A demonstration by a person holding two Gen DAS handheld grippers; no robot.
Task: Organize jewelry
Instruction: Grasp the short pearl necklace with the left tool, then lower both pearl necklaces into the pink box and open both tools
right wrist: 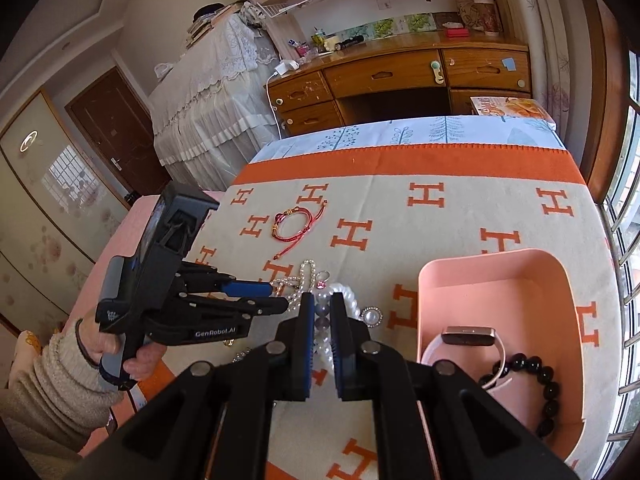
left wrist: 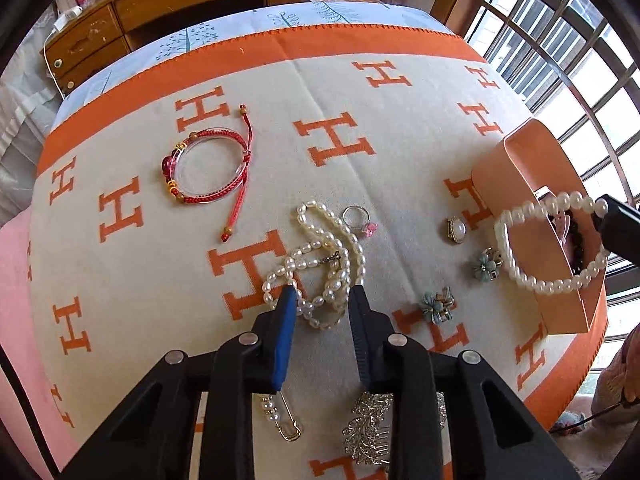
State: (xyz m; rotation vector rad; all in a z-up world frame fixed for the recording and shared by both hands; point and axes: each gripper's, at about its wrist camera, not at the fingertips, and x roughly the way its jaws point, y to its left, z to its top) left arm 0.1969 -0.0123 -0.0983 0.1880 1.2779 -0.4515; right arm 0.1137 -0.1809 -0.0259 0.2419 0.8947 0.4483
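My right gripper (right wrist: 322,300) is shut on a white pearl bracelet (left wrist: 552,240) and holds it in the air just in front of the pink box (left wrist: 532,168). The box (right wrist: 496,272) holds a watch (right wrist: 468,336) and a black bead bracelet (right wrist: 536,384). My left gripper (left wrist: 322,294) is open, its fingers on either side of a heap of pearl necklace (left wrist: 320,264) on the blanket. It also shows in the right wrist view (right wrist: 276,296). A red cord bracelet (left wrist: 208,168) lies far left.
On the H-pattern blanket (left wrist: 360,92) lie a ring (left wrist: 360,220), a pearl brooch (left wrist: 456,230), two flower earrings (left wrist: 438,304), a pearl pin (left wrist: 280,416) and a silver comb (left wrist: 368,428). A wooden desk (right wrist: 400,76) stands beyond. Windows are on the right.
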